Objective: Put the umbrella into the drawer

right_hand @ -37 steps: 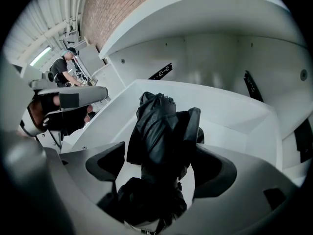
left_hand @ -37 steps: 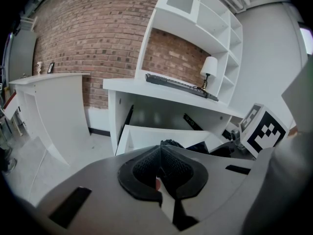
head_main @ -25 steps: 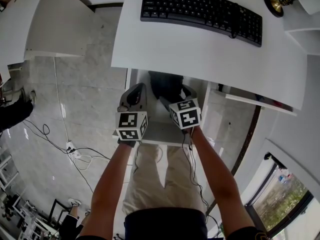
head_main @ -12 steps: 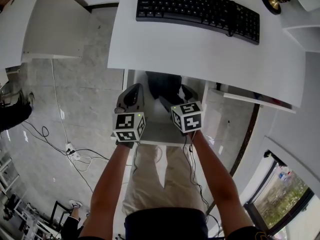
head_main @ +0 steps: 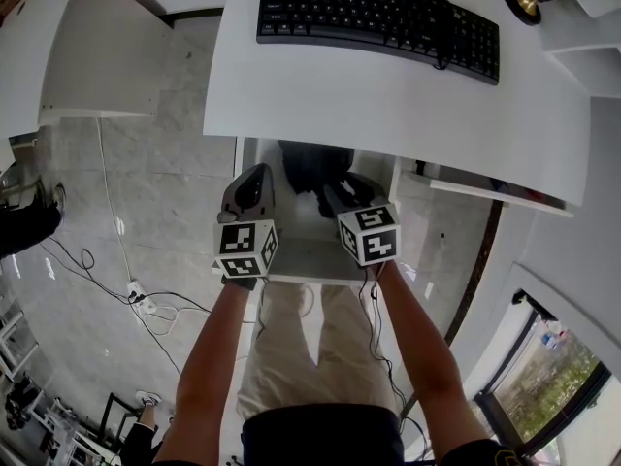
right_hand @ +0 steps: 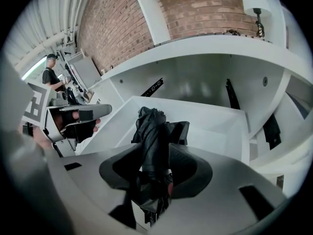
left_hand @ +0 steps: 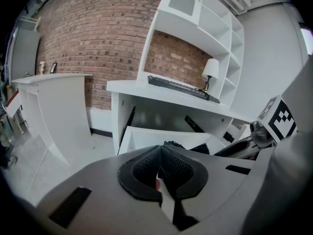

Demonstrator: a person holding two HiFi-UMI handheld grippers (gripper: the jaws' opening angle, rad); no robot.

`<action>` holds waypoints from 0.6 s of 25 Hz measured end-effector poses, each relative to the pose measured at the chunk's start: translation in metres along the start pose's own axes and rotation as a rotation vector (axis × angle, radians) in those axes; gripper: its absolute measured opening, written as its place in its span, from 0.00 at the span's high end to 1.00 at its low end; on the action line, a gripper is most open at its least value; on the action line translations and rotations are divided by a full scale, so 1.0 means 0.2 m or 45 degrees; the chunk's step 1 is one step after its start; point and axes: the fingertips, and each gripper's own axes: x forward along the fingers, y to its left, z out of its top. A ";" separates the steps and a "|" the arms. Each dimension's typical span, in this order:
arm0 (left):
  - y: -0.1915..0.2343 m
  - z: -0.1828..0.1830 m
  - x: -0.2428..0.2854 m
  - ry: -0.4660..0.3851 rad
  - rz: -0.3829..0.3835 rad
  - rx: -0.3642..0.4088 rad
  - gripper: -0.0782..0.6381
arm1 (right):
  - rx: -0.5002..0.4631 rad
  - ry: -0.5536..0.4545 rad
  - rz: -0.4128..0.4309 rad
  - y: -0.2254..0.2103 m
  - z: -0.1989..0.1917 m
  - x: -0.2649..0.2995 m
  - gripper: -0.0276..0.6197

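Right gripper view, its fingers (right_hand: 188, 170) closing on umbrella (right_hand: 153, 143) (partly hidden), left gripper (left_hand: 159, 153) fingers together.

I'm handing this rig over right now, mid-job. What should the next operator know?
Left gripper: shut, empty.
Right gripper: jaws closing on the black folded fabric umbrella between them.
The umbrella's far end reaches into the open white drawer under the desk.
Done: drawer open, umbrella brought to it.
Left: lay the umbrella inside and release.
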 end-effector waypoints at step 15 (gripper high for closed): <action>-0.10 0.13 -0.08 -0.049 -0.042 0.194 0.87 | 0.016 -0.165 -0.064 -0.06 0.13 -0.21 0.95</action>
